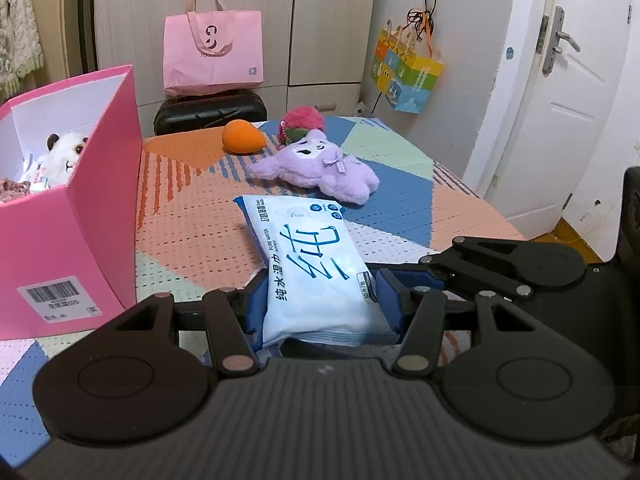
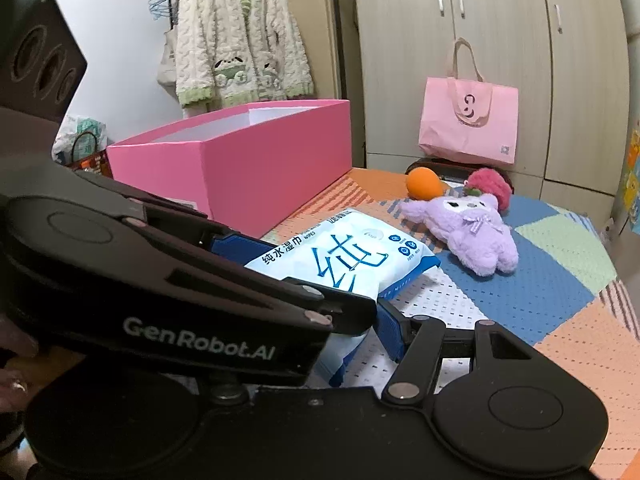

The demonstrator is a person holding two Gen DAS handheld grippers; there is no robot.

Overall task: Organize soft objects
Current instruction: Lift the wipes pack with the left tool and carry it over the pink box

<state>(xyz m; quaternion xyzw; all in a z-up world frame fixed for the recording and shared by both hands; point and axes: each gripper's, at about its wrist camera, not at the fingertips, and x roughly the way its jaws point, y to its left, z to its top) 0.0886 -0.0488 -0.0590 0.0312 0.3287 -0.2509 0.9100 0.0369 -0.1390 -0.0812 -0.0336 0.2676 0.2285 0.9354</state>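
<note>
The left gripper (image 1: 322, 304) has its blue fingers (image 1: 256, 304) closed on the near end of the wet-wipe pack (image 1: 308, 256), and the right gripper (image 2: 296, 280) is clamped on that pack too, probably because a floppy, slippery plastic pouch sags from one grip. The pack hangs just above the bench (image 1: 192, 216), beside the pink box (image 1: 80, 216), a stiff cardboard bin already holding a fluffy panda (image 1: 64, 156). Beyond the pack from the box lie a purple plush (image 1: 320, 168), a smooth orange sponge (image 1: 242, 138) and a pink pompom (image 1: 304, 120).
</note>
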